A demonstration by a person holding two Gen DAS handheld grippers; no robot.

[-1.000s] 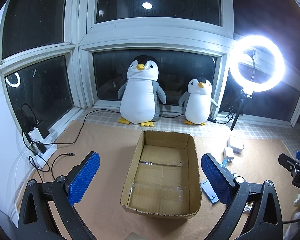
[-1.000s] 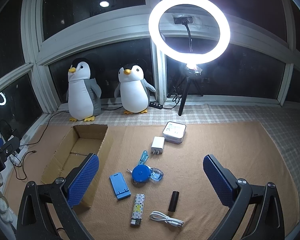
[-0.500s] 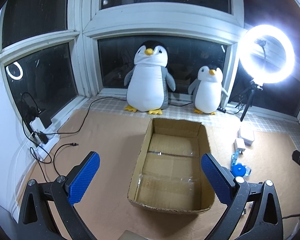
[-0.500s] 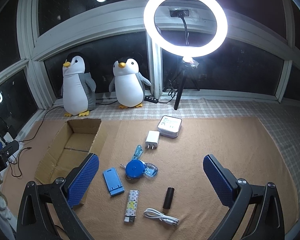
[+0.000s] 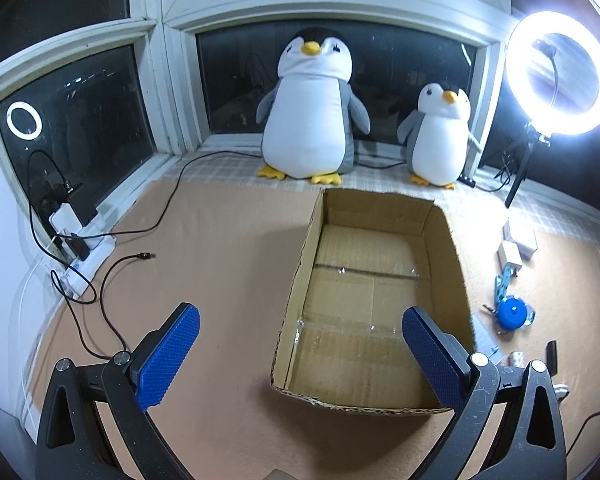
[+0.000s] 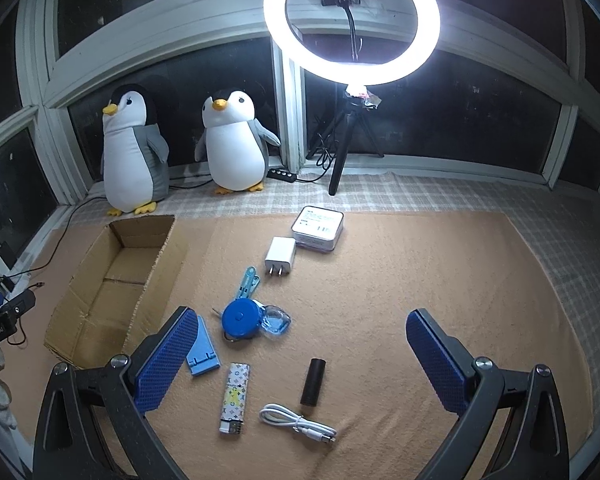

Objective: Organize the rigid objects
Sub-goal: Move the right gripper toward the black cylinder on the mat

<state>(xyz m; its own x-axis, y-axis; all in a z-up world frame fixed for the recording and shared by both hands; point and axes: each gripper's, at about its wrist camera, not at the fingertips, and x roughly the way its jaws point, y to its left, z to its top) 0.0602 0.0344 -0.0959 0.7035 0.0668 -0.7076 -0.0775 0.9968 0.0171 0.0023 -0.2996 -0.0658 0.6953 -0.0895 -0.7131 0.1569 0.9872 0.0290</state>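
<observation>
I have brought both views closer in the last second: the left gripper (image 5: 300, 354) now hangs over the near left wall of the cardboard box (image 5: 446, 264), where before it looked at the box from further back, and the right gripper (image 6: 302, 360) has come lower toward the small things on the orange mat (image 6: 440, 288). Both grippers are released, jaws wide apart, holding nothing. To my judgement this means the task is only at its beginning, because the box is empty and every object lies outside it. To the right of the box I see a blue phone stand (image 6: 202, 350), a blue round tape measure (image 6: 242, 319), a patterned lighter (image 6: 235, 398), a black cylinder (image 6: 313, 382), a white USB cable (image 6: 298, 420), a white charger plug (image 6: 280, 257), a light blue clip (image 6: 247, 282) and a white flat box (image 6: 318, 226). The lighter and the black cylinder are between the fingers of the right gripper, so I think one of them is the first candidate. The lighter has a monogram print; the white flat box has printed lines too small to read.
</observation>
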